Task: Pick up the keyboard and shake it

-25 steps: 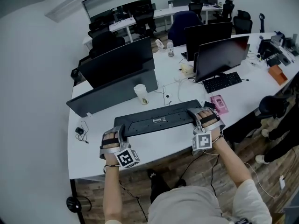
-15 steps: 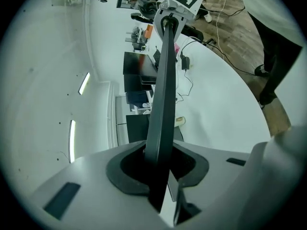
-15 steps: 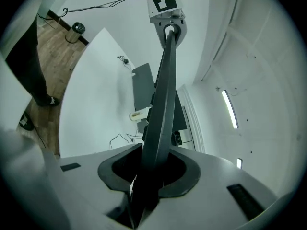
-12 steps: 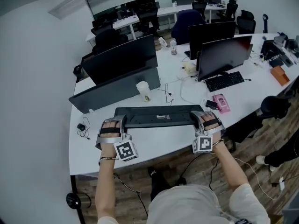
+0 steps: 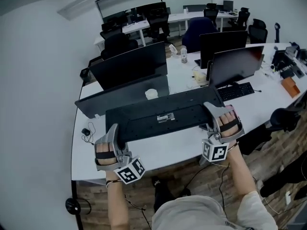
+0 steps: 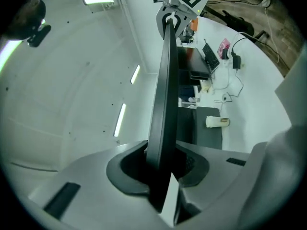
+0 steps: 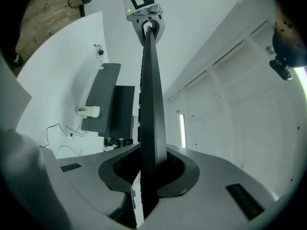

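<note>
The long white desk (image 5: pixel 168 150) curves across the head view, smooth and matte. The keyboard (image 5: pixel 163 115) hangs in the air above the desk's near edge, clear of the surface and tipped so that its underside faces the camera. It is a wide, thin, rigid slab of black plastic. In each gripper view it runs away edge-on, a narrow dark blade reaching to the other gripper at its far end. The left gripper (image 5: pixel 114 134) is clamped on the keyboard's left end and the right gripper (image 5: pixel 216 115) on its right end. Each has the board's edge seated deep between its grey moulded jaws, and the right jaws have just been closing a little tighter on it. The step in hand looks to be the shake itself. It would go best as short, brisk strokes with both hands moving together, so the board is neither twisted nor bent between them. Hard plastic between hard jaws may slip, so the grip wants to be firm. The strokes should also keep well above the desk and short of the dark monitor (image 5: pixel 129 68) and the pale paper cup (image 5: pixel 151 94) just behind. A small pale rectangular label (image 5: pixel 164 117) sits at the middle of the matte underside.
</note>
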